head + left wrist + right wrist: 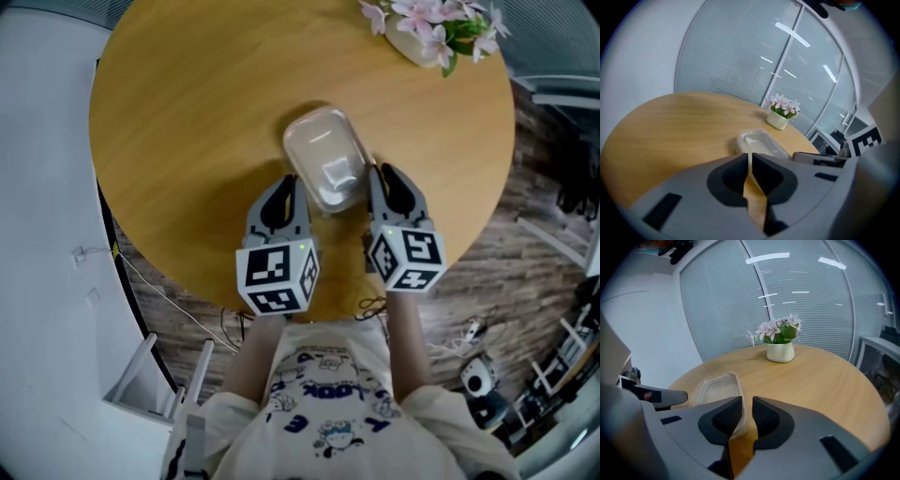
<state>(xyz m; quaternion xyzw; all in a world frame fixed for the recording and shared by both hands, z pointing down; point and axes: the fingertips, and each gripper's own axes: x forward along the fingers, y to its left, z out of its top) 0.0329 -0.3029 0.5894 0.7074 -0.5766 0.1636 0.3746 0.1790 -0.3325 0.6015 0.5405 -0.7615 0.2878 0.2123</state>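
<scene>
Nearest to me, below my shirt (pixel 328 403), are the two marker cubes, the left cube (pixel 277 272) and the right cube (pixel 408 258), riding on the backs of my claws. Both claws point away from me over the near edge of the round wooden bench (pixel 187 112).

My left claw (pixel 750 161) is closed down to a thin slit. A pale sliver of plastic edge is pinched in that slit, with bench wood showing below it. It sits at the near left side of a clear plastic container (pixel 323 155).

My right claw (pixel 746 411) is closed too. The container's near right rim runs in between the ribbed pads, so I am gripping it there. The two claws stand close together, one on each side of the container's near end, and each shows at the edge of the other's view.

The container is shallow with rounded corners, and I can see nothing inside it. It stands upright near the middle of the bench, its long side running away from me and slightly to the left.

Further on, well apart from the container and near the far right rim of the bench, stands a small cream flower pot (pixel 422 33) with pink blossoms and green leaves.

Beyond the bench rises a glass wall (pixel 811 301) with blinds. Wood-patterned floor (pixel 487 253) shows to my right.
</scene>
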